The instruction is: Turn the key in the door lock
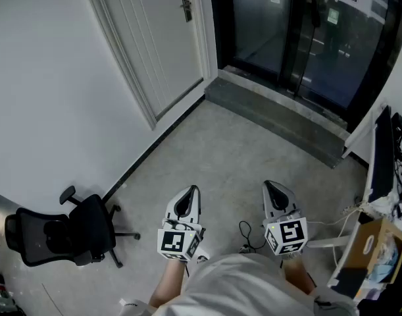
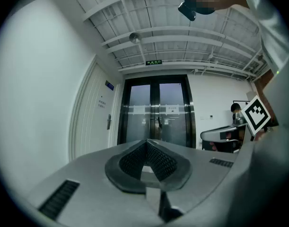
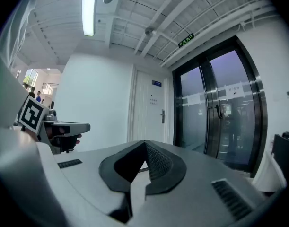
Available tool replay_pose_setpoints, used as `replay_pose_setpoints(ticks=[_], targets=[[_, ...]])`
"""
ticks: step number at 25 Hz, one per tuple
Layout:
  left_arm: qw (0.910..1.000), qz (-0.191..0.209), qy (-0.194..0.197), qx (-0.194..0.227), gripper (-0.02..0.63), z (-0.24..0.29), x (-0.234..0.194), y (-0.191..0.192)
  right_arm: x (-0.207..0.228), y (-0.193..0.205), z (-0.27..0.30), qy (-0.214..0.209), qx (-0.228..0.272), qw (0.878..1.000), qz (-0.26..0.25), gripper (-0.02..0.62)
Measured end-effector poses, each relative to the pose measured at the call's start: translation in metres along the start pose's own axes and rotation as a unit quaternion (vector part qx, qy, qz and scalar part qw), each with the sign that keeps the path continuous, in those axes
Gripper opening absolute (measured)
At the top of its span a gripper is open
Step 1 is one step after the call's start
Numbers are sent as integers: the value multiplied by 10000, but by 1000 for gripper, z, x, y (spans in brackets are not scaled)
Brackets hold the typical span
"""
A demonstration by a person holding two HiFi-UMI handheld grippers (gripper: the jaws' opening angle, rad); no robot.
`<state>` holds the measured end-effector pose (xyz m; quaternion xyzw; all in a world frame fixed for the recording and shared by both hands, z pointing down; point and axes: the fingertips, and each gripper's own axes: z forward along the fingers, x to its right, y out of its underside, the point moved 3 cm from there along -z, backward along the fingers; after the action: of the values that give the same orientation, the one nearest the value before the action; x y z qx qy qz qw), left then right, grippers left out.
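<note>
Task not begun: white panelled door (image 1: 162,51) w/ dark metal lock plate (image 1: 185,6) far ahead-left, well apart from both tools; key too small to tell. Left gripper (image 1: 189,193) & right gripper (image 1: 272,188) approx. level, side by side near person's waist, jaws pressed together, nothing held. Remaining: approach, grip key, turn.
</note>
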<state>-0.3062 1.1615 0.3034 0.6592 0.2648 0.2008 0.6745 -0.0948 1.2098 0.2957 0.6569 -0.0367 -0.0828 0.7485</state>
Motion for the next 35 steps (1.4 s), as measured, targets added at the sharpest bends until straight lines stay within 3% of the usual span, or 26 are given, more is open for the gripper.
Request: replay_pose_setpoints(ticks=[3, 9, 13, 20, 29, 35], targets=[[9998, 25, -95, -159, 9, 21, 23, 10, 39, 5, 2, -33, 93, 9997, 204, 2], [9990, -17, -391, -213, 11, 44, 56, 20, 86, 23, -2, -272, -45, 9995, 144, 2], [9986, 205, -371, -311, 9, 57, 76, 24, 109, 21, -1, -255, 91, 9992, 281, 1], [9982, 197, -566, -35, 10, 72, 65, 6, 120, 14, -5, -164, 367, 9985, 385, 1], [9964, 76, -789, -306, 9, 78, 69, 34, 129, 41, 5, -322, -64, 9986, 404, 1], [9974, 79, -698, -154, 11, 109, 29, 30, 129, 34, 49, -145, -44, 9993, 342, 1]])
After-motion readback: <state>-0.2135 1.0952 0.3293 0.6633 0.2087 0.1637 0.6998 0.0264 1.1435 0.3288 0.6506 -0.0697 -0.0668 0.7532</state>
